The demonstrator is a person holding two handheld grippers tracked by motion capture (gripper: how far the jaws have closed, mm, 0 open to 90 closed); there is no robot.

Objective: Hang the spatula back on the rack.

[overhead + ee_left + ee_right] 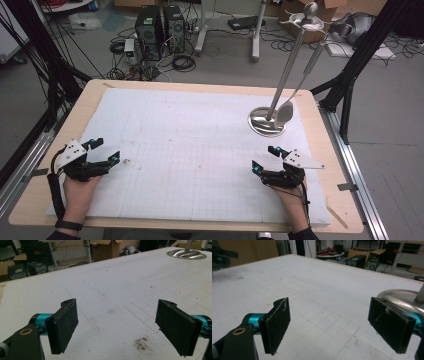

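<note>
My left gripper (pixel 107 149) rests low over the near left of a white gridded mat (pixel 190 150), held by a hand. Its jaws stand wide apart with nothing between them, as the left gripper view (pixel 116 322) also shows. My right gripper (pixel 264 157) sits at the near right of the mat, open and empty (pixel 328 322). Just beyond it stands a metal stand with a round shiny base (pixel 260 125) (pixel 397 296) and a tall slanted pole. A long-handled ladle (pixel 285 112) hangs from the stand's top, its bowl down at the base.
The mat covers a wooden table (pixel 90 95). A small brown stain (pixel 141 343) marks the mat near the left gripper. Black frame posts (pixel 350 85) flank the table. Computer towers (pixel 150 25), cables and cardboard boxes lie on the floor behind.
</note>
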